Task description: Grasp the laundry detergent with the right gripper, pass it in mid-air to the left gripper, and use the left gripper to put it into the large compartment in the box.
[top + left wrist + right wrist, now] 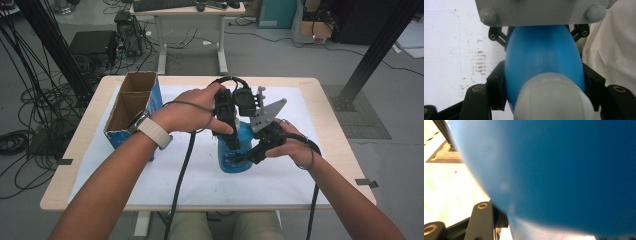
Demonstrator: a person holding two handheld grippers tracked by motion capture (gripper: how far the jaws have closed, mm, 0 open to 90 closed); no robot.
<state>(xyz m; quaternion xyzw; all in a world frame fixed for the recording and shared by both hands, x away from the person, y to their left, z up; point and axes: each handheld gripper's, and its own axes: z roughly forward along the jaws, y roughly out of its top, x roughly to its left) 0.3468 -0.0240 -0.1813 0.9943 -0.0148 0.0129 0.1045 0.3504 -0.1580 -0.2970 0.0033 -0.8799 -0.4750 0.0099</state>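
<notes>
A blue bottle with a white cap stands upright on the white mat at the middle of the table. My left gripper comes down from above and is shut on the bottle's upper part. In the left gripper view its pads press both sides of the blue bottle just below the white cap. My right gripper reaches in from the right and is shut on the bottle's lower body. The blue bottle wall sits tight against one black finger in the right gripper view; the other finger is hidden.
An open cardboard box with blue sides stands at the table's left, close to my left forearm. The wooden table edge frames the mat. Cables, a computer case and a desk sit on the floor beyond.
</notes>
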